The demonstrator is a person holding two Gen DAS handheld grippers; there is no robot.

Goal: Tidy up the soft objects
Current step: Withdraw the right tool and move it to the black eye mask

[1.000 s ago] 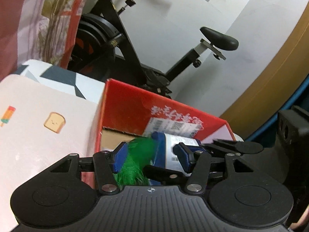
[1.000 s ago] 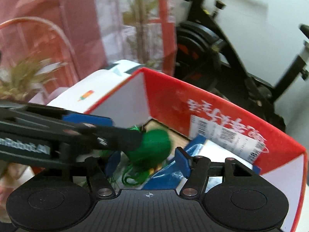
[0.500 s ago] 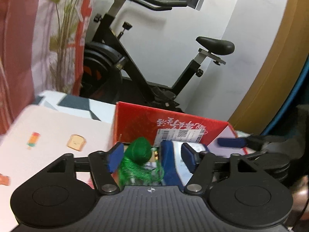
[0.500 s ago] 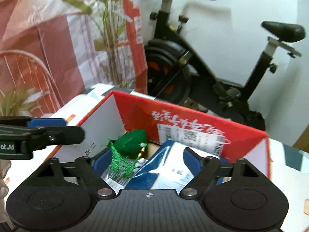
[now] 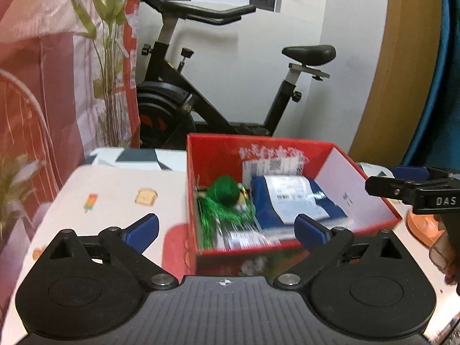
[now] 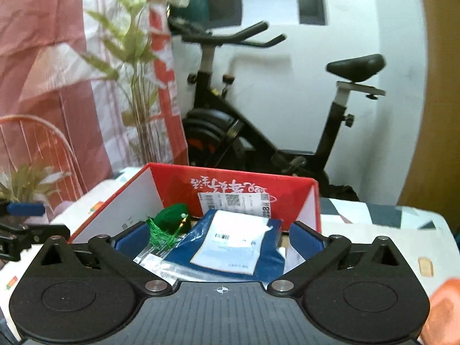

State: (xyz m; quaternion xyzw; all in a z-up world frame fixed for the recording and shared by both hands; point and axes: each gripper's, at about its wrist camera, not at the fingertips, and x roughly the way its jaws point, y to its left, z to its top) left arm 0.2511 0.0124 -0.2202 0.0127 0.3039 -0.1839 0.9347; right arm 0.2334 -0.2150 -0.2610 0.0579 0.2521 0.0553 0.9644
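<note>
Both grippers stand with their blue-padded fingers spread wide and nothing between the pads; the jaws of each have just been opening. From its own camera the left gripper (image 5: 227, 231) sits back from the red cardboard box (image 5: 287, 247), its left finger (image 5: 142, 228) over the printed tablecloth (image 5: 115, 184) and its right finger (image 5: 312, 231) in front of the box's near wall. The right gripper (image 6: 214, 235) is closer in, its two fingers framing the box opening (image 6: 230, 178) from the near side, apart from what lies inside. In the left view the right gripper shows again at the right edge, beyond the box's white-lined side wall; in the right view a blue pad of the left gripper shows at the far left edge.

Inside the box lies a green ball with a green tassel (image 5: 225, 192) toward the left side, its fringe spilling toward the near wall. Just beside it on the right is a soft blue packet with a white label (image 5: 296, 201), and a clear plastic bag (image 6: 156, 258) lies partly under both. A shipping label is stuck on the inner face of the far red wall.

Beyond the table stand a black exercise bike (image 5: 207, 97), a leafy plant (image 6: 135, 57), a red and white curtain (image 5: 43, 57) and a white wall.
</note>
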